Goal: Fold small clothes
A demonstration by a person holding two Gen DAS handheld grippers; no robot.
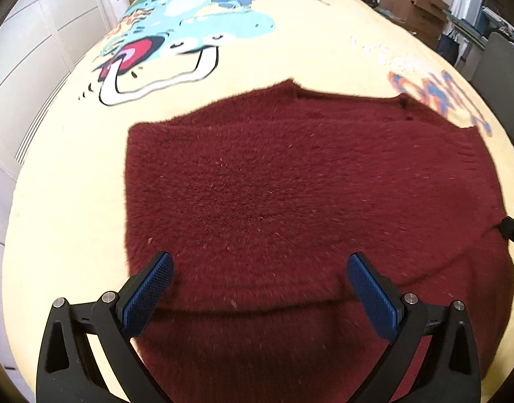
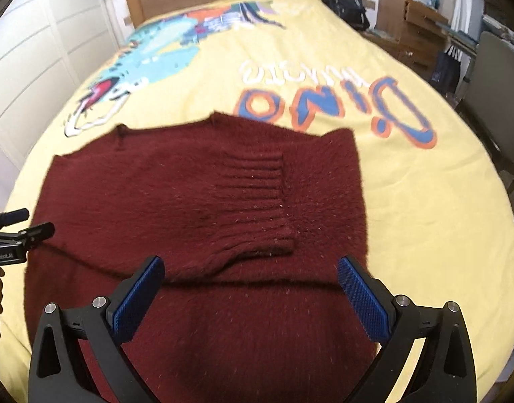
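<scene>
While both grippers hover wide open and empty, maroon sweater (image 2: 196, 221) lies flat.
Left gripper (image 1: 260, 268) and right gripper (image 2: 250, 272) hang above its near fold; yellow bedspread (image 2: 425, 208) borders every edge.

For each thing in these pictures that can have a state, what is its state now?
Sweater: lying flat on the bed, a sleeve folded in across the body.
Sleeve cuff: resting on top of the sweater.
Left claw: open, over the sweater, holding nothing.
Right claw: open, over the sweater, holding nothing.
Yellow bedspread: spread flat.
</scene>
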